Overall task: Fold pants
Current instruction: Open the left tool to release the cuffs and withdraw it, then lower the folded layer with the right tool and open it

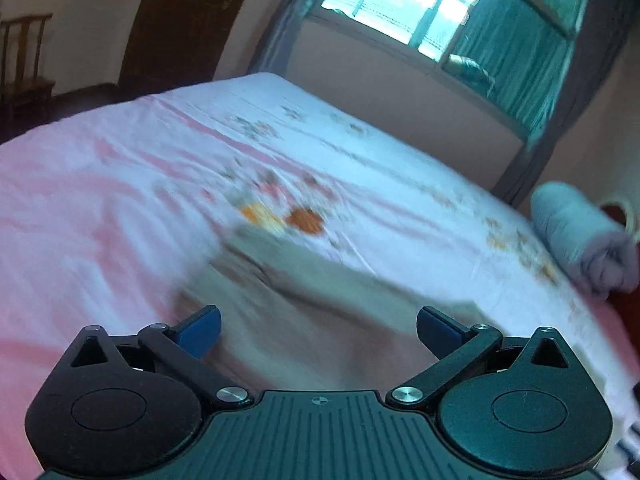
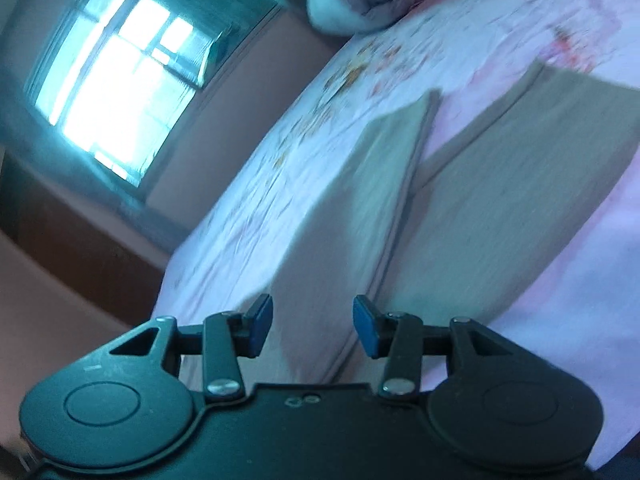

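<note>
We have the bed (image 1: 100,168) filling both views, its pink and white flowered sheet giving a broad flat surface for the fold, and on it the tan pants (image 2: 500,184) lie spread with the two legs side by side, a strip of sheet showing between them in the right wrist view. Laid out flat like this, the legs seem ready to be brought one over the other, so we judge the fold has not yet begun. In the left wrist view the same cloth (image 1: 304,292) is blurred just ahead of the fingers. A rolled grey bundle (image 1: 580,240), perhaps a towel or blanket, sits at the far edge of the bed, well apart from the pants, so it should not hinder us. Behind are a window (image 2: 120,80) and a wooden chair (image 1: 24,64). Our left gripper (image 1: 318,330) is spread wide and holds nothing; our right gripper (image 2: 313,328) is also parted, empty, above the inner edge of one leg.
</note>
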{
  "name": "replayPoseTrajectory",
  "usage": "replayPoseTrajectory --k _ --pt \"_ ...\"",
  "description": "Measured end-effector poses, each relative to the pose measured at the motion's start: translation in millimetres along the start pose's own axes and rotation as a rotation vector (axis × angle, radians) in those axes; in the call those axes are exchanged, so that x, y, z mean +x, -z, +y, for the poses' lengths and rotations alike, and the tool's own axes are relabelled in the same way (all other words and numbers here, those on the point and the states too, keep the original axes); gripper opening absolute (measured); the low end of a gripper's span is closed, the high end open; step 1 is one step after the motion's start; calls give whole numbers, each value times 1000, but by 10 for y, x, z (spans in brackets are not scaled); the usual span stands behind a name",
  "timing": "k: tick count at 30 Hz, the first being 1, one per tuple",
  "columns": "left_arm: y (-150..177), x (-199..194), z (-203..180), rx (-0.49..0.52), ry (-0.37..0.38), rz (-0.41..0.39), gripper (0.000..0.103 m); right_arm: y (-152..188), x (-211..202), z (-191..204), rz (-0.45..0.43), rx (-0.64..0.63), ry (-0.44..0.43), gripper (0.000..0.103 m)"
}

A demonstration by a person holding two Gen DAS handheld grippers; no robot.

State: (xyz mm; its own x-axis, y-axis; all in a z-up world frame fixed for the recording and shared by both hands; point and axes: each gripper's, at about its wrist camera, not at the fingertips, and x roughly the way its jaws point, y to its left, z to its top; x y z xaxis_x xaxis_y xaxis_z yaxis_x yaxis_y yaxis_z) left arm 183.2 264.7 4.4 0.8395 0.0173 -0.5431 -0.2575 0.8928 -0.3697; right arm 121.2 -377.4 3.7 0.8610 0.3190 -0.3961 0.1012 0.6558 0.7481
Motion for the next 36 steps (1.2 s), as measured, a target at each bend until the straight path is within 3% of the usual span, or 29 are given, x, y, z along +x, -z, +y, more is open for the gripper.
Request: replayPoseTrajectory --k 4,6,8,11,16,20,22,23,25,28,32,36 --pt "429 165 -469 33 -115 13 103 -256 -56 -203 -54 41 27 37" --pt "629 308 -628 87 -219 50 103 -378 -37 -355 -62 57 40 35" --pt "823 479 -674 120 -276 91 103 -507 42 -482 -69 86 56 34" --pt "925 434 -677 122 -288 47 103 -707 226 -611 -81 115 57 32" --pt "907 463 -710 121 -298 77 103 -1076 678 -751 -97 137 79 31" --pt "848 571 -693 117 -289 108 103 -1289 1126 -881 -28 181 88 29" --pt "831 583 -694 118 -284 123 103 -1324 1269 -897 3 173 109 24" --pt "818 587 -692 119 -281 133 103 -1334 1301 -880 8 161 118 0" --pt "788 602 -690 123 -275 154 103 -1353 1330 -813 34 124 124 0" --pt "731 628 -668 134 -253 190 103 -1405 1092 -523 -3 26 66 0" --pt "682 652 -624 152 -209 229 103 -1391 408 -251 -99 -54 21 0" --pt "629 680 -583 167 -169 267 103 -1117 -86 -579 -118 -35 142 0"
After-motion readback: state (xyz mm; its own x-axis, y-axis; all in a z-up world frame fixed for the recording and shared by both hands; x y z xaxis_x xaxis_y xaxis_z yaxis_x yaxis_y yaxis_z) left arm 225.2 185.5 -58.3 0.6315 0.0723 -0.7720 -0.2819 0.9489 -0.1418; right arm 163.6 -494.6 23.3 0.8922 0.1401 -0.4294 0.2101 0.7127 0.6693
